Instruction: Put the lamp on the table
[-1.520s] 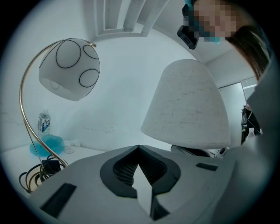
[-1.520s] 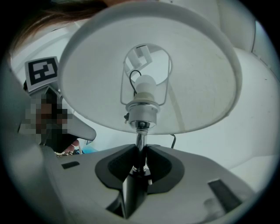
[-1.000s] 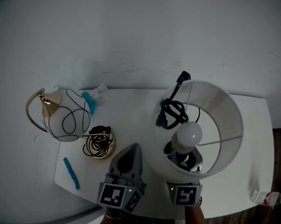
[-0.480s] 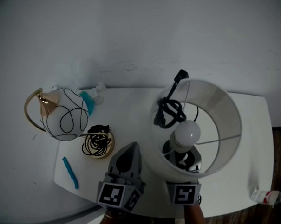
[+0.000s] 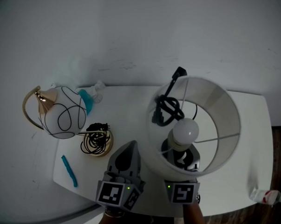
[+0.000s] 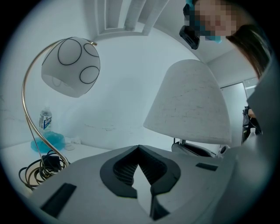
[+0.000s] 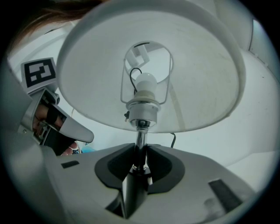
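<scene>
The lamp (image 5: 224,113), a white fabric drum shade over a round bulb and a shiny chrome stem (image 7: 140,139), stands on the smooth white table (image 5: 131,109); the right gripper (image 7: 139,153) clamps that stem between dark pads, its jaws having just eased slightly wider; the left gripper (image 6: 139,148) has its ribbed jaws together, empty.

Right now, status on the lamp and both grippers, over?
Left gripper shut, empty. Right gripper on the stem, jaws just easing open. Lamp upright on the table, cord bundled on the shade. Globe lamp left, apart.
</scene>
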### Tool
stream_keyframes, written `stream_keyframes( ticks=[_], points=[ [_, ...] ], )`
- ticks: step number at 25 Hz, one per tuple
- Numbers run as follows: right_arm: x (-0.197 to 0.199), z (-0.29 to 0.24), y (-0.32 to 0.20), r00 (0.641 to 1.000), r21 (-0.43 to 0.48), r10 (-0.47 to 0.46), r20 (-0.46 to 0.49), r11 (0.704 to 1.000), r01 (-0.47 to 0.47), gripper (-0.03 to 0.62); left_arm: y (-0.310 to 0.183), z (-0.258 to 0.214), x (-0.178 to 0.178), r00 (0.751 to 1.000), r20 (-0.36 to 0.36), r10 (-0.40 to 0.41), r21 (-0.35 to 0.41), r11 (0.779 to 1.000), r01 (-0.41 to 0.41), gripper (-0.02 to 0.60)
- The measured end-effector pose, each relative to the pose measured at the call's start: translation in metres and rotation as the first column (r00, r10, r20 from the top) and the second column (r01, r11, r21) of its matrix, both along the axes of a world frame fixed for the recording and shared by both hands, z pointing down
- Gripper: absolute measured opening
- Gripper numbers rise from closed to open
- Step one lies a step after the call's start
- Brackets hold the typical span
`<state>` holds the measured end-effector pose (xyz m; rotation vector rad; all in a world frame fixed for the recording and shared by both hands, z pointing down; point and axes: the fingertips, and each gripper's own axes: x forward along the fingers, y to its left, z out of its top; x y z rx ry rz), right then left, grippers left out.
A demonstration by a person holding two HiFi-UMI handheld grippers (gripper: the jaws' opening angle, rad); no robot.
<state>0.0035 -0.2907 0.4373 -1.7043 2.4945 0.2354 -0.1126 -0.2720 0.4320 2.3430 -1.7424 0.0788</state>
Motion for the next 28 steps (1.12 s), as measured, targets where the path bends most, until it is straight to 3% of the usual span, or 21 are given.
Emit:
stream_keyframes(
  ticks=[6, 28],
  points=[
    [-0.003, 0.001, 0.003, 1.000, -0.001, -0.013, -0.007, 1.000, 0.013, 0.124, 0.002, 0.001, 0.001, 1.000, -0.003, -0.004, -0.002, 1.000, 0.004, -0.005],
    [0.005, 0.010, 0.016, 1.000, -0.037, -0.015, -0.027, 0.999, 0.014, 0.124, 0.018, 0.007, -0.001, 1.000, 0.027, -0.013, 0.007, 1.000, 0.012, -0.005]
  ],
)
